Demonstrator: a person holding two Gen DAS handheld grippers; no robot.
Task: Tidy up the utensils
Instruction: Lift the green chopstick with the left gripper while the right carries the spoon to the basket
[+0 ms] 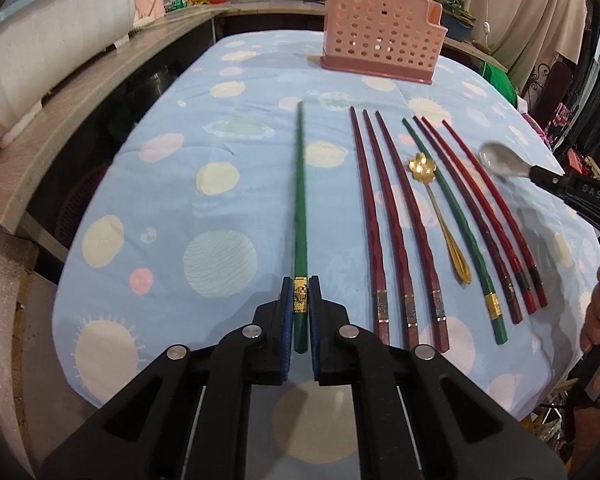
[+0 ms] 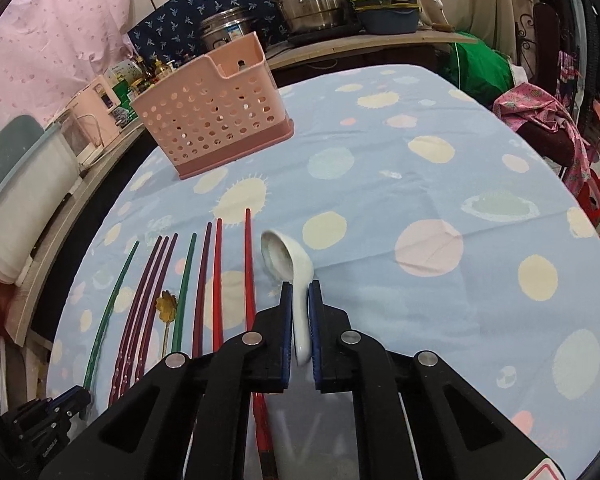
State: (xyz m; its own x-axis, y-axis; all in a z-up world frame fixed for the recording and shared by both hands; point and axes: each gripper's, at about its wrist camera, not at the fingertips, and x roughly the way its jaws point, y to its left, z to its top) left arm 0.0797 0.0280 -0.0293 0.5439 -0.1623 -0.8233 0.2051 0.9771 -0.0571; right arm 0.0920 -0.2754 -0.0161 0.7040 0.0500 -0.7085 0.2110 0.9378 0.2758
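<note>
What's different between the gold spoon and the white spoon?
The gold spoon is slim and metallic with a flower-shaped bowl; the white spoon is chunky with a plain deep bowl. The gold spoon lies untouched among the chopsticks; the white spoon's handle is gripped in the right tongs. Both point toward the pink basket.

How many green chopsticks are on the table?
2. One green chopstick sits apart on the left, gripped by the left tool; the other lies among the red ones, beside the gold spoon.
</note>
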